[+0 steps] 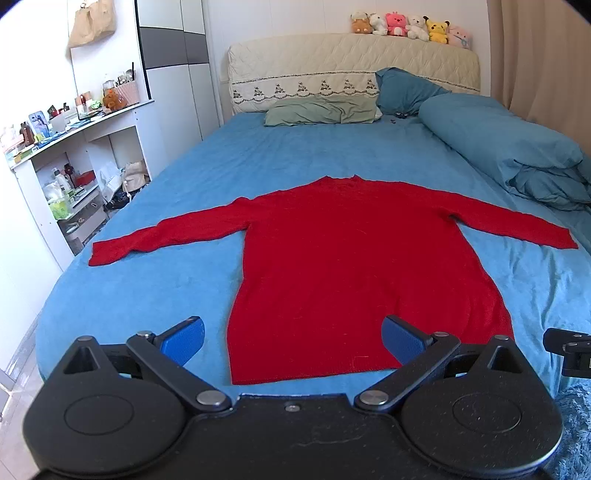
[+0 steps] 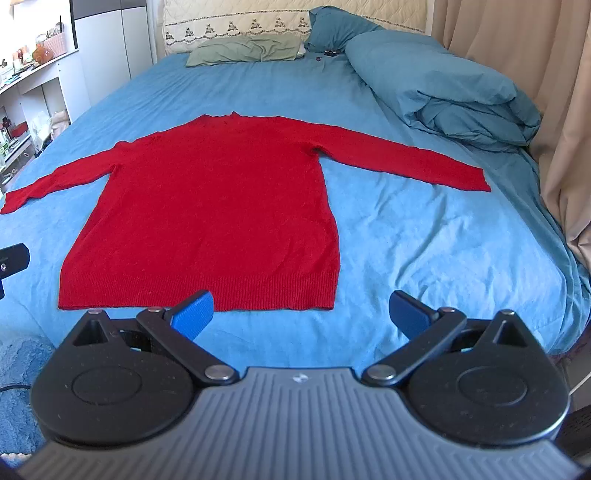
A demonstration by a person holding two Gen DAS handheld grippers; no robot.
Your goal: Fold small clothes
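A red long-sleeved sweater (image 1: 351, 266) lies flat on the blue bed sheet (image 1: 155, 280), both sleeves spread out sideways and its hem toward me. My left gripper (image 1: 293, 341) hovers open above the hem's left half, nothing between its blue pads. In the right wrist view the same sweater (image 2: 218, 210) fills the middle left. My right gripper (image 2: 301, 314) stands open just in front of the hem's right corner, holding nothing. The right gripper's edge shows at the far right of the left wrist view, as a black piece (image 1: 569, 350).
A rolled blue duvet (image 2: 443, 85) lies along the bed's right side, pillows (image 1: 321, 110) at the headboard with plush toys (image 1: 410, 26) on top. White shelves (image 1: 66, 177) crowded with small items stand left of the bed. Beige curtains (image 2: 554, 110) hang at the right.
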